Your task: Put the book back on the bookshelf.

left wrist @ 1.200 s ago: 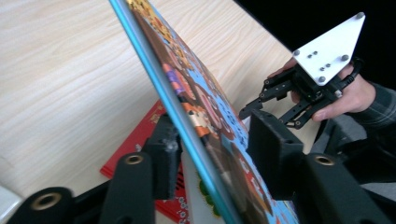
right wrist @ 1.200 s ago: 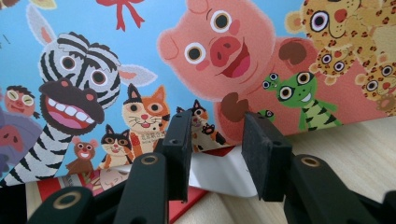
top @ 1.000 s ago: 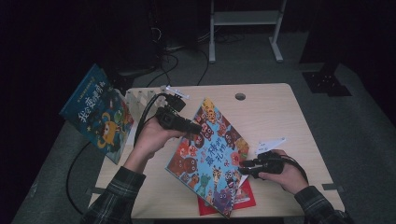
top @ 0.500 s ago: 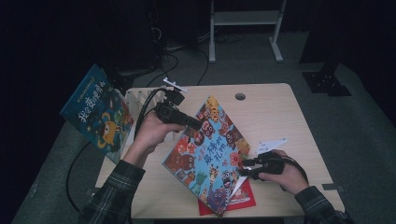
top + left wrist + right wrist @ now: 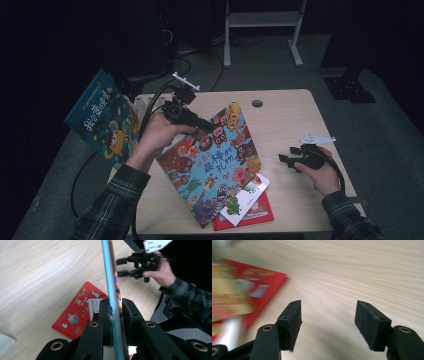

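A colourful monster picture book (image 5: 215, 160) hangs tilted over the table, lifted by its upper edge. My left gripper (image 5: 206, 126) is shut on that edge; its jaws have just been closing, and in the left gripper view the thin book edge (image 5: 110, 277) is pinched between the pads (image 5: 103, 315). My right gripper (image 5: 284, 159) stands apart at the table's right, open with nothing between its jaws, which have just been opening; bare wood shows between them in the right gripper view (image 5: 328, 323). The right gripper (image 5: 122, 266) also shows far off in the left gripper view.
A red book (image 5: 252, 214) lies near the front edge with a white book (image 5: 246, 196) on top, partly under the lifted one. A blue picture book (image 5: 100, 120) leans at the table's left edge. The wooden table (image 5: 285, 120) has a cable hole (image 5: 257, 103).
The right gripper has let go of the picture book's lower right edge, opened and drawn away to the right. The left gripper has raised the book slightly.
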Action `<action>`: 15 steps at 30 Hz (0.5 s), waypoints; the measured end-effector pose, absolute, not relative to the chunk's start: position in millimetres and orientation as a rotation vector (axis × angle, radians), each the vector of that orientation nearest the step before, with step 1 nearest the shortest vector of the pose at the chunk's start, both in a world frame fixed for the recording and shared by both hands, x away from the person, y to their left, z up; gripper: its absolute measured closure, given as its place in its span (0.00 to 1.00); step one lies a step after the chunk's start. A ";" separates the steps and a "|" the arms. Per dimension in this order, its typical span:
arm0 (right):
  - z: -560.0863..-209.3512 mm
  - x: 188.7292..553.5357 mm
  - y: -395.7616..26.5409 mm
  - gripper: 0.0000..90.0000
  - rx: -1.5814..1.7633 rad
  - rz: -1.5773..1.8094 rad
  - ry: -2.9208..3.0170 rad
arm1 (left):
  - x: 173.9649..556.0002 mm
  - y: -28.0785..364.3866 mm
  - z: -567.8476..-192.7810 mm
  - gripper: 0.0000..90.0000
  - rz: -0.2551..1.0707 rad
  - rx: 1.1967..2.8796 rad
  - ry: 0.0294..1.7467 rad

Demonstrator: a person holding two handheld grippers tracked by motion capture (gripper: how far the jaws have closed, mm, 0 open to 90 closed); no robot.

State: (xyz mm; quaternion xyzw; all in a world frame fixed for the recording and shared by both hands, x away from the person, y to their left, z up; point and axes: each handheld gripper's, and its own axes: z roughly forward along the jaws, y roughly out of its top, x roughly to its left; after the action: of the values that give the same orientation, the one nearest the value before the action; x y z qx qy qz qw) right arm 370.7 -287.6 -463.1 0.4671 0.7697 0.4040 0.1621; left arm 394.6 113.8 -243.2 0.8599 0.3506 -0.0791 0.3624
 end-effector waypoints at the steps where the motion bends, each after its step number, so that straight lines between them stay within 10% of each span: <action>1: -465.9 374.4 -289.5 0.41 1.346 1.123 2.186 | 394.4 113.6 -241.8 0.89 -0.204 2.218 0.899; 15: -485.7 408.5 -294.3 0.23 1.430 0.945 2.069 | 386.6 119.5 -225.3 0.90 -0.121 2.269 0.878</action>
State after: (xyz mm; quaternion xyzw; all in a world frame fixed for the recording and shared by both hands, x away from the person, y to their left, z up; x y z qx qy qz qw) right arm 408.5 -294.3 -485.7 0.5184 0.7504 0.3427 0.2253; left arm 386.6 119.5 -225.3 0.8741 0.3381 -0.0465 0.3456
